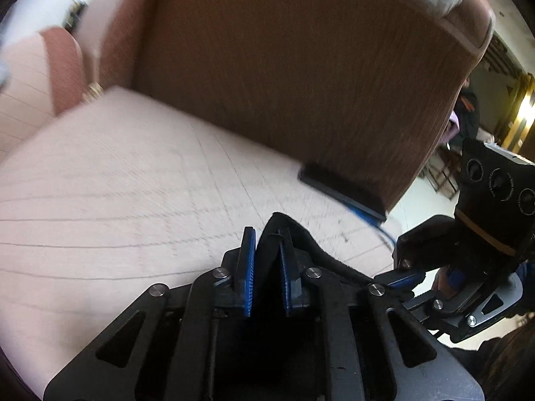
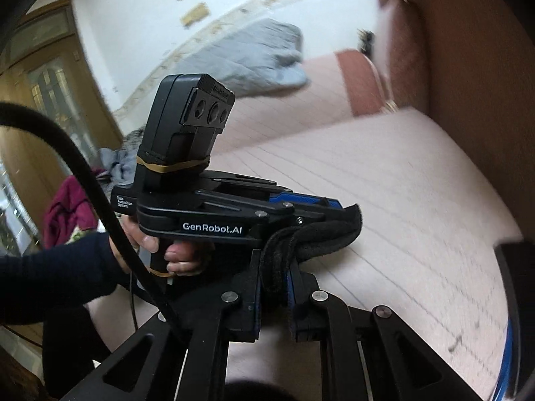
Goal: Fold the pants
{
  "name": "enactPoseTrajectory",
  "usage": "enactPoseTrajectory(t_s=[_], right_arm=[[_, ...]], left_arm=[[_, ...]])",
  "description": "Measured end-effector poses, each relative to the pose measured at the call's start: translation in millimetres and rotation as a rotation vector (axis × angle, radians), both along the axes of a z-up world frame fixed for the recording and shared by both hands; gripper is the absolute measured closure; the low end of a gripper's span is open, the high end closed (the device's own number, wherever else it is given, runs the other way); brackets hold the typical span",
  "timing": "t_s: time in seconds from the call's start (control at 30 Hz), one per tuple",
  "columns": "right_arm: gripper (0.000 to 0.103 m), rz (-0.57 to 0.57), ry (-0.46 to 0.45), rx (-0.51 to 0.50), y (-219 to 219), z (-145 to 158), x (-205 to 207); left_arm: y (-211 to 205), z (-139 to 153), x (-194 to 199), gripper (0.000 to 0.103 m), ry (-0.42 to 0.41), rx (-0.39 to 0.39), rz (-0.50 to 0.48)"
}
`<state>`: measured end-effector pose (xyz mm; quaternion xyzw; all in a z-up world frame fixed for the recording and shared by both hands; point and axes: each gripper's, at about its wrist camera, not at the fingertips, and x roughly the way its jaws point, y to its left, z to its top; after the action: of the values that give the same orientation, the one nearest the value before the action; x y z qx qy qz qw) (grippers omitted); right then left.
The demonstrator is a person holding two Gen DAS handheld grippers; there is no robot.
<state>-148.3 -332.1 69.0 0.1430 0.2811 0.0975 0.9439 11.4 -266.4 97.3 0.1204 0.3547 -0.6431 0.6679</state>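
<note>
My left gripper (image 1: 267,264) has its blue pads pressed onto a thick black edge of the pants (image 1: 284,234), which stands up between the fingers and trails away to my right. Ahead of that tool lies the pale quilted bed (image 1: 133,183), with the brown headboard (image 1: 301,67) rising beyond it and a dark flat object (image 1: 341,192) at its foot.

Further right, my right gripper (image 2: 274,280) is likewise clamped on a doubled black hem of the same garment, just beside the left tool; in the right wrist view the left gripper sits immediately ahead and to the left, the two pinch points close together. The rest of the pants hangs below both tools, out of sight, so I cannot tell how the legs lie.

I judge I am carrying a held edge over the bed to lay a fold. To do it well, I would keep both grips firm and level, draw the tools apart enough to pull the edge taut, lower evenly onto the quilt ahead, and release only once the cloth lies flat.
</note>
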Motion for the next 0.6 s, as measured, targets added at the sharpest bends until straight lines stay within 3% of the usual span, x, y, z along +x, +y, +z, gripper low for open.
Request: enactPoseTrajectory(t_s=[0.13,0.27,0.37,0.53,0.6], right_arm=[[0.092,0.083,-0.051,0.000,37,28,10],[0.092,0.184,-0.050,0.003,84,33,33],[0.092,0.291,0.006,0.018,133,16,57],[0.092,0.409,0.137,-0.012,208,-34,97],[0.083,0.399,0.183,0.015,222,-56,114]], left_arm=[[54,26,4,0.091,-0.023,-0.050,0.089],[120,26,15,0.091,-0.011,-0.052,0.227],[173,12,26,0.091,0.008,-0.009,0.368],[250,-20,45,0.091,0.126,0.070,0.590],[271,-21,43,0.090,0.156,0.068,0.640]])
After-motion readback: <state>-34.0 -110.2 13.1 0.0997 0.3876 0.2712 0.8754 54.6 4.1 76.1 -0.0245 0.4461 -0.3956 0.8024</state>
